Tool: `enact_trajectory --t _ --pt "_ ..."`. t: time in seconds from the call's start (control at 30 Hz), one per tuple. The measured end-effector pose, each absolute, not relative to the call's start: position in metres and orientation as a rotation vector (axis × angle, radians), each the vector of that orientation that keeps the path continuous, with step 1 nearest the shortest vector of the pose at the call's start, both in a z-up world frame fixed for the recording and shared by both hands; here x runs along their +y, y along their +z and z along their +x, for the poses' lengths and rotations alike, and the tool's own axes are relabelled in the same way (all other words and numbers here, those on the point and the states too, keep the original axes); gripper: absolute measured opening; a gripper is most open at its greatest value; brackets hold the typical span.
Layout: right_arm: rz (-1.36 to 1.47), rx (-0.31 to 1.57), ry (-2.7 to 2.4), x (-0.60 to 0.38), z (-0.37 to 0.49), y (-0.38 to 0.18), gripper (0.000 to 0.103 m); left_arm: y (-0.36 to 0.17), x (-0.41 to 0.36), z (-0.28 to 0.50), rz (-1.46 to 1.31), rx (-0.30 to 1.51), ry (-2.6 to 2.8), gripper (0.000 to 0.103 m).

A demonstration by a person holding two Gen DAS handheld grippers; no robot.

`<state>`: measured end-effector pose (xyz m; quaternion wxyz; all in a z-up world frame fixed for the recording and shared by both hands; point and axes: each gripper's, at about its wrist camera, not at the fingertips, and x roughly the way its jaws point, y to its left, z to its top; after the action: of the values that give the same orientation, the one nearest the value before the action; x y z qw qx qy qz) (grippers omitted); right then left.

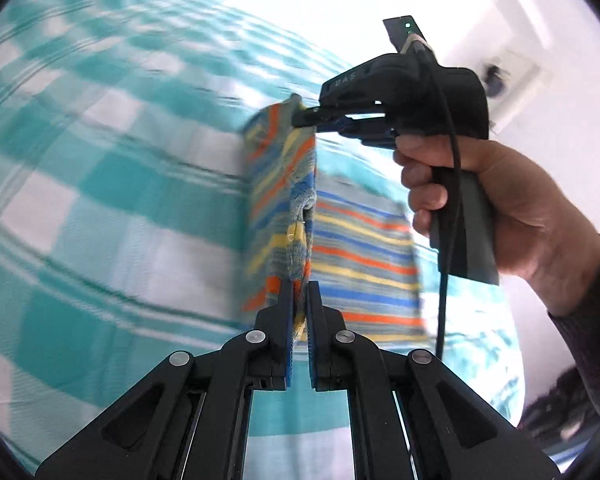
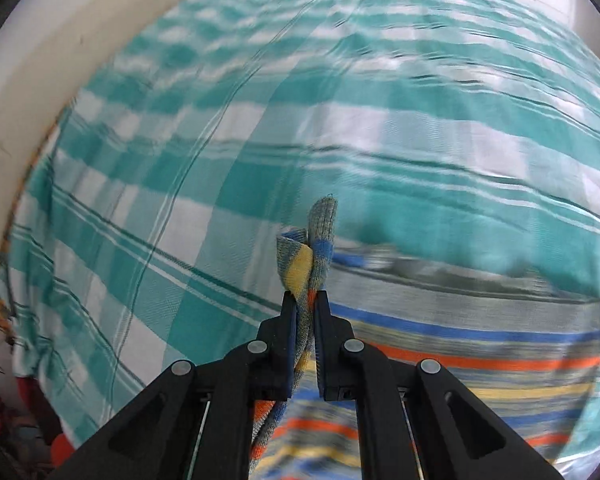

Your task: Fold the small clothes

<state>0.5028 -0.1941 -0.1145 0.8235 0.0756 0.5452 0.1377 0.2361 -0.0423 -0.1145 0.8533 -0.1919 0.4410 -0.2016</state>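
Note:
A small striped garment (image 1: 284, 200), grey with blue, orange and yellow bands, is lifted off a teal-and-white checked sheet (image 1: 100, 200). My left gripper (image 1: 300, 292) is shut on one bunched edge of it. In the left wrist view my right gripper (image 1: 300, 118), held by a hand (image 1: 500, 208), pinches the garment's far upper edge. Seen from the right wrist, the right gripper (image 2: 304, 300) is shut on a twisted fold of the striped garment (image 2: 460, 344), whose rest spreads to the right over the sheet (image 2: 180, 200).
A pale wall or bed edge (image 2: 40, 100) curves along the left of the right wrist view, with dark and red clutter (image 2: 24, 420) below it. Bright white wall and a white fixture (image 1: 512, 80) lie behind the right gripper. A dark sleeve (image 1: 588, 320) sits at the right.

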Motion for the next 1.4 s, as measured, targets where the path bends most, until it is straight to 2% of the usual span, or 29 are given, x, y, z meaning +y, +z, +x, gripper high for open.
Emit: enact_trajectory --t 0.2,0.43,0.73,0.83,0.87,0.97,1.13,1.2,1.33,1.37,1.4 --pt "0.211 1.133 0.229 -0.307 0.478 -0.101 0.008 -0.125 -0.129 0.248 -0.313 0.987 -0.552 0.003" --pt "0.292 1.100 0.130 -0.412 0.453 -0.127 0.008 -0.154 -0.219 0.247 -0.164 1.056 -0.642 0.003" --pt "0.373 1.062 -0.024 -0.498 0.431 -0.161 0.005 -0.189 -0.255 0.234 -0.012 1.097 -0.612 0.003" --pt "0.472 1.043 0.032 -0.505 0.422 -0.160 0.013 -0.184 -0.252 0.233 -0.026 1.088 -0.618 0.003" --pt "0.506 1.046 0.076 -0.503 0.419 -0.156 0.020 -0.180 -0.250 0.232 -0.037 1.082 -0.622 0.003" --pt "0.601 1.083 0.211 -0.487 0.402 -0.145 0.054 -0.170 -0.238 0.233 -0.106 1.082 -0.640 0.003" --pt "0.849 1.246 0.336 -0.473 0.368 -0.171 0.055 -0.152 -0.213 0.234 -0.251 1.080 -0.675 0.003" --pt "0.897 1.272 0.363 -0.467 0.360 -0.185 0.060 -0.151 -0.209 0.233 -0.276 1.081 -0.683 0.003" --pt "1.000 1.220 0.362 -0.467 0.377 -0.217 0.060 -0.151 -0.222 0.230 -0.245 1.083 -0.690 0.003" --pt "1.021 1.199 0.375 -0.467 0.382 -0.222 0.054 -0.150 -0.224 0.229 -0.234 1.080 -0.689 0.003" --pt "1.006 1.163 0.369 -0.467 0.392 -0.222 0.031 -0.148 -0.227 0.230 -0.220 1.075 -0.688 0.003"
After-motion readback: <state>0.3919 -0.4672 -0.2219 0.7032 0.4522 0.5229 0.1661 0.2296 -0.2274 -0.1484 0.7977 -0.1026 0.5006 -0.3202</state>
